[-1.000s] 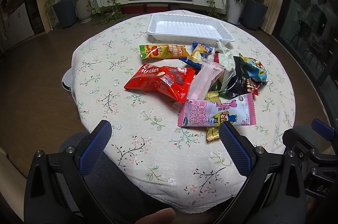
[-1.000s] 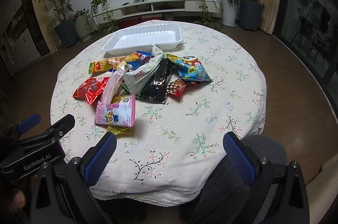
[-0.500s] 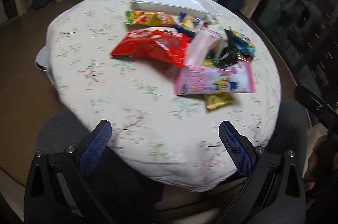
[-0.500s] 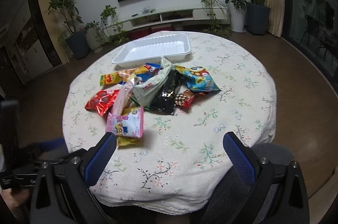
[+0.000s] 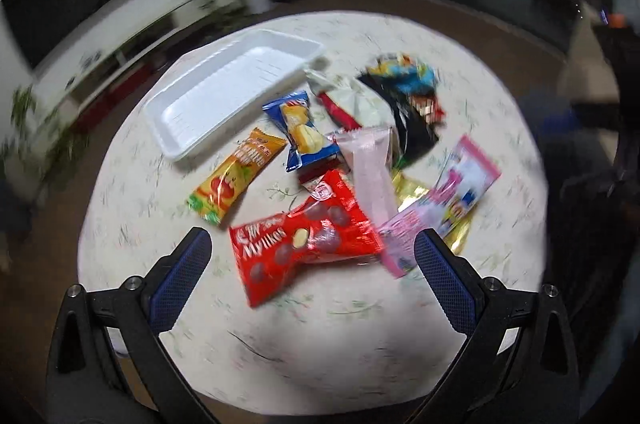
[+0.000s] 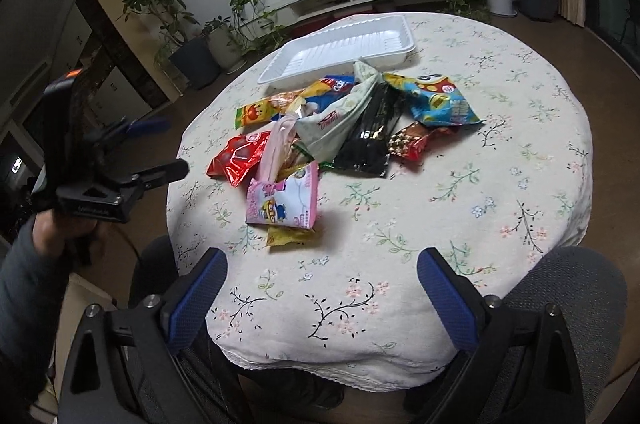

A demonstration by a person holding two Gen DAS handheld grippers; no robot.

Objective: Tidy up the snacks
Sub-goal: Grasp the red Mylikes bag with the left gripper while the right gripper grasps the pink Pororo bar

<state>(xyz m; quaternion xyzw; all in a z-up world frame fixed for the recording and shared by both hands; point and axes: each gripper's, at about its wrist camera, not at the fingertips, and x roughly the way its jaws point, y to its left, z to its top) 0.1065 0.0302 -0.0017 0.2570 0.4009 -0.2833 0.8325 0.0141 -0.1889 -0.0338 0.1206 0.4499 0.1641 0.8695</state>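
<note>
Swinging in over the table since a second ago, the left gripper (image 5: 310,260) is now hanging above the red snack bag (image 5: 304,238), jaws wide apart.
The right gripper (image 6: 322,284) is hovering empty, jaws spread, at the near edge of the table (image 6: 500,143), well short of the snack pile beside the white tray (image 6: 340,49). Only the right view is showing the person's hand (image 6: 52,228) gripping the left tool; the left view is blurring badly.
</note>
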